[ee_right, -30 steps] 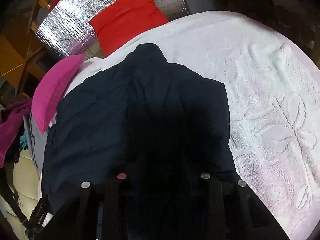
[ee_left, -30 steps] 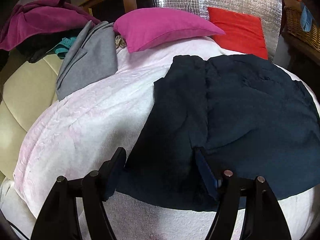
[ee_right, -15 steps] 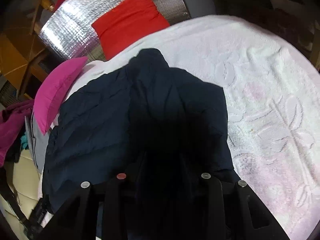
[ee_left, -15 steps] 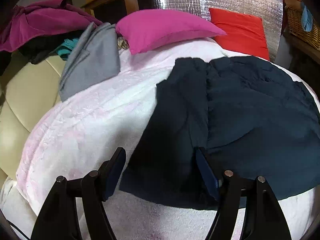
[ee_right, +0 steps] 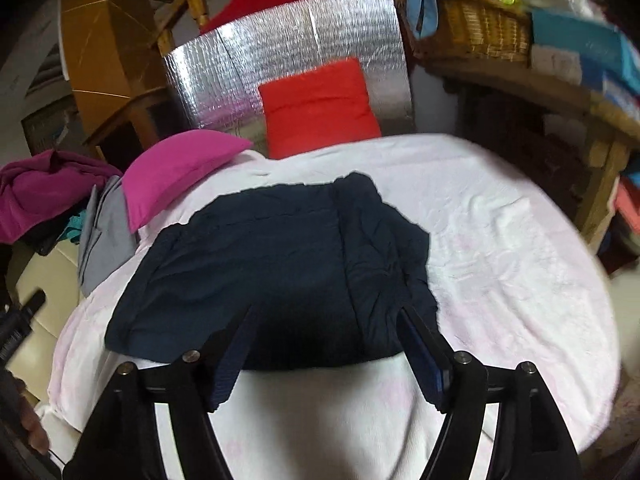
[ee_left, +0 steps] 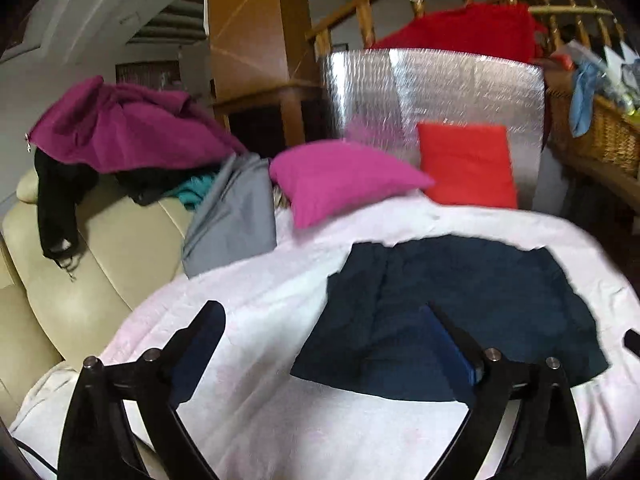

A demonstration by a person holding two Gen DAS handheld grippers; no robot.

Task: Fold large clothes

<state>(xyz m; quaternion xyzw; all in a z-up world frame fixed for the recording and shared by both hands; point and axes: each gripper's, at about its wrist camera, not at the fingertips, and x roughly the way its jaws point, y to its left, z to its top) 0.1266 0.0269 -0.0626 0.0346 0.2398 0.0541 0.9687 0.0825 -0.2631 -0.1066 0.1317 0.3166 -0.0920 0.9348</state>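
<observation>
Field notes, standing by the bed.

Landmark: the dark navy folded garment (ee_left: 452, 312), lying flat on the pale pink-white textured blanket (ee_left: 256, 304) that covers the bed. It sits as a compact, roughly rectangular packet, with a lengthwise seam or fold line showing and one flap doubled over along its left side in the left wrist view. Edges fairly tidy; some wrinkling on the right-hand portion in the right wrist view.

Left gripper (ee_left: 320, 340): jaws opening, spread wide, nothing between them. One finger hangs over bare blanket to the left of the navy garment, the other over its near edge; I see no cloth pinched.

Right gripper (ee_right: 328, 344): jaws opening too, released, straddling the garment's near edge from above with no fabric caught in them.

Beyond the navy garment: a magenta cushion (ee_left: 340, 180) and a red cushion (ee_left: 468, 164) against a silver quilted foil panel (ee_left: 432, 92). To its left, a grey cloth (ee_left: 236, 216) draped at the blanket's edge, and a heap of purple and black clothing (ee_left: 120, 132) on a cream leather sofa (ee_left: 100, 264).

Judgement: this piece looks finished or nearly so, both tools let go. What is left is likely setting it aside and starting on the heap to the left.
</observation>
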